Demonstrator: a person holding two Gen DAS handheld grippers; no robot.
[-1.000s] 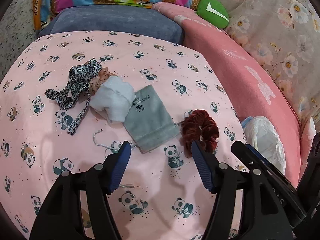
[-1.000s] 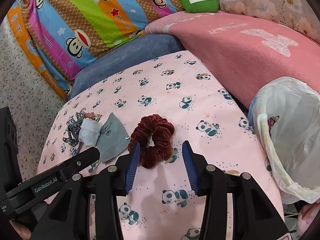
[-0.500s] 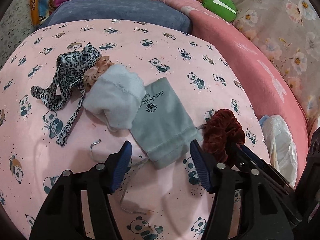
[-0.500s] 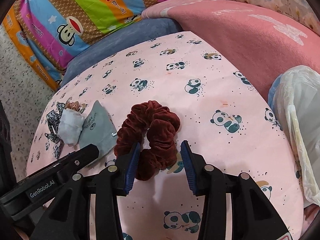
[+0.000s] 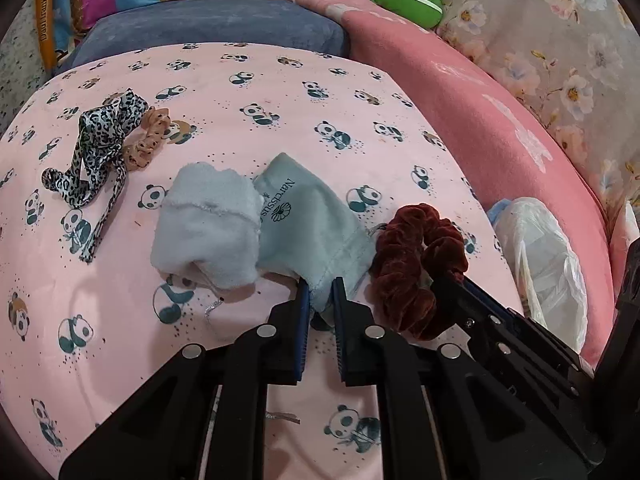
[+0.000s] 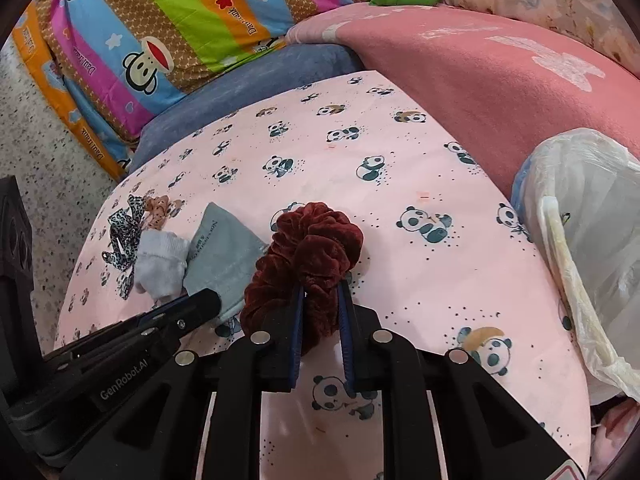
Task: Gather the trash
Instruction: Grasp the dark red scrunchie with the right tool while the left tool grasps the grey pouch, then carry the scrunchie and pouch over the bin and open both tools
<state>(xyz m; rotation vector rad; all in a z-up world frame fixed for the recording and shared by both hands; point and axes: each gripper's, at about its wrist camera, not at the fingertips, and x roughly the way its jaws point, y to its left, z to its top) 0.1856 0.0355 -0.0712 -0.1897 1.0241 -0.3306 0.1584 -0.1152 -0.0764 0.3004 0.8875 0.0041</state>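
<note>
On the pink panda cloth (image 5: 280, 92) lie a grey drawstring pouch (image 5: 308, 220), a pale blue sock (image 5: 208, 224), a dark red velvet scrunchie (image 5: 416, 256) and a leopard ribbon with a tan scrunchie (image 5: 104, 148). My left gripper (image 5: 320, 292) is shut on the near corner of the grey pouch. My right gripper (image 6: 320, 296) is shut on the near edge of the red scrunchie (image 6: 312, 248). The pouch (image 6: 224, 248) and sock (image 6: 160, 264) also show in the right wrist view, with the left gripper's fingers (image 6: 192, 304) beside them.
A white plastic trash bag (image 6: 592, 232) hangs open at the cloth's right edge; it also shows in the left wrist view (image 5: 544, 256). A pink blanket (image 6: 480, 64), a blue cushion (image 5: 208, 28) and a striped pillow (image 6: 168, 28) lie behind.
Both grippers moved forward and closed: the left on the grey pouch's corner, the right on the red scrunchie. The pouch's near end is bunched up.
</note>
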